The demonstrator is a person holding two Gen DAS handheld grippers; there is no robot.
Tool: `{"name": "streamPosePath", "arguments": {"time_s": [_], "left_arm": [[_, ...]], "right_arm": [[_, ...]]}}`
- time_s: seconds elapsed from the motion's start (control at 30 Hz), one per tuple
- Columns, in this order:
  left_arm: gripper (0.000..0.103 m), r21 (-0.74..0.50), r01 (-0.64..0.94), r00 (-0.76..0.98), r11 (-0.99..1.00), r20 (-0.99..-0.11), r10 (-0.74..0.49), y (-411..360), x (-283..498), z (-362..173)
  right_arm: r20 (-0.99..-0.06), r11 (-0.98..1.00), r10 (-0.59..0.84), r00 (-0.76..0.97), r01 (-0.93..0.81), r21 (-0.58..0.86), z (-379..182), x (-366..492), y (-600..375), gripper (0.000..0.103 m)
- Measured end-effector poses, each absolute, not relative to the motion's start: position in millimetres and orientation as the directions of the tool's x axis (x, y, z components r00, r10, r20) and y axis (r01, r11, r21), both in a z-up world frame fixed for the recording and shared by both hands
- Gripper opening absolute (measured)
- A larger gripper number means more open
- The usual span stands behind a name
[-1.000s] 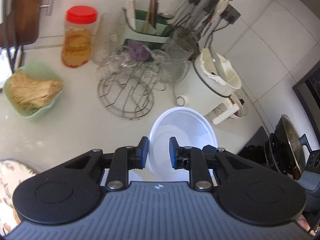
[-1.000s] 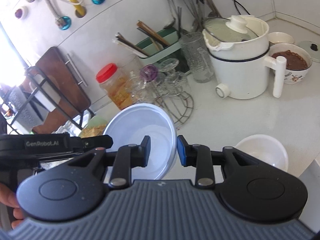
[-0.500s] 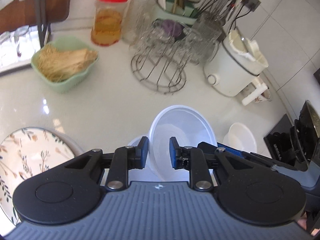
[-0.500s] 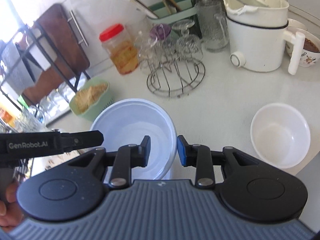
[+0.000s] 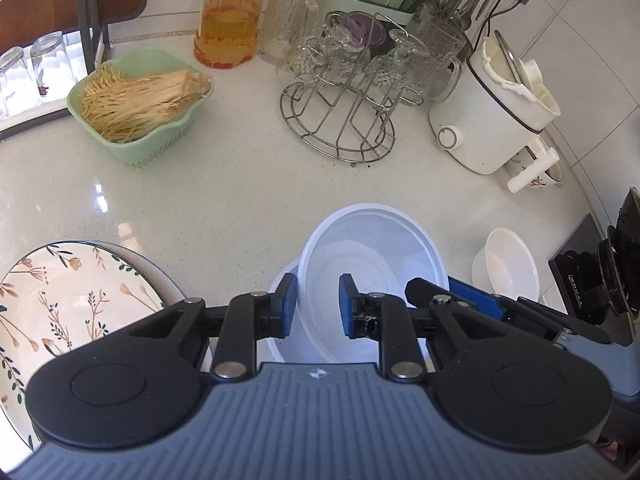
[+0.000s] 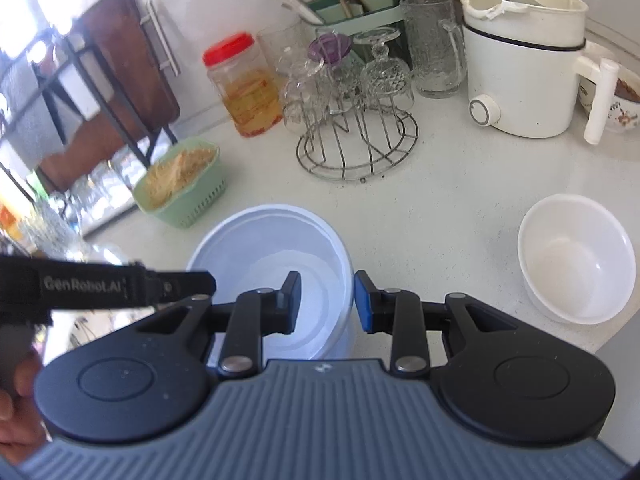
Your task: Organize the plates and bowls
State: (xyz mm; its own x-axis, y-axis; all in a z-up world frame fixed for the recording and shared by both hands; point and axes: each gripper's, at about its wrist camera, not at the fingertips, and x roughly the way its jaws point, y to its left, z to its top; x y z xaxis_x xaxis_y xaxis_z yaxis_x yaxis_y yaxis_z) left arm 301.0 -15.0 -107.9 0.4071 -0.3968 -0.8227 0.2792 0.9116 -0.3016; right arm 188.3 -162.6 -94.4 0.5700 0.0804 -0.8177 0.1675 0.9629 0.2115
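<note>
Near the front edge of the pale speckled stone worktop [image 5: 224, 200], a translucent white plastic bowl [image 5: 372, 276] is sitting tilted inside a second bowl of the same kind [image 5: 286, 280], whose rim is peeking out at its left. The left tongs [image 5: 318, 306] are pinching the near rim of the upper bowl, one blue pad on each side of the wall. The right tongs [image 6: 326, 300] are gripping the same bowl's rim from its other side, the rim passing between their pads. A small white round bowl [image 6: 576, 264] is standing alone on the worktop, well to the right of the stack. A round cream plate with a painted flower pattern [image 5: 60, 300] is lying to the left, near the left tongs. Farther back, a mint green plastic basket of pale thin noodles [image 5: 140, 108] is resting beside a wire rack of upturned glasses [image 5: 344, 92], and a white electric cooking pot [image 6: 520, 64] is standing at the right.
</note>
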Motion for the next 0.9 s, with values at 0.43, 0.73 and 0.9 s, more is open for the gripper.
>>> {"name": "streamPosePath", "arguments": {"time_s": [0.43,0.73,0.9], "left_arm": [[0.038,-0.267,0.308,0.474,0.913,-0.789,-0.391,-12,290,-71],[0.038,-0.258,0.348,0.516,0.901,-0.750,-0.414,-20,274,-33],[0.039,-0.184,0.361,0.557,0.914,-0.743,-0.370,-26,258,-26]], "right_arm": [[-0.790,0.961,0.042,0.612,0.191,0.198,-75,182,-166,0.054],[-0.727,0.955,0.043,0.685,0.185,0.231,-29,170,-179,0.054],[-0.684,0.955,0.050,0.728,0.165,0.246,-7,159,-182,0.054]]}}
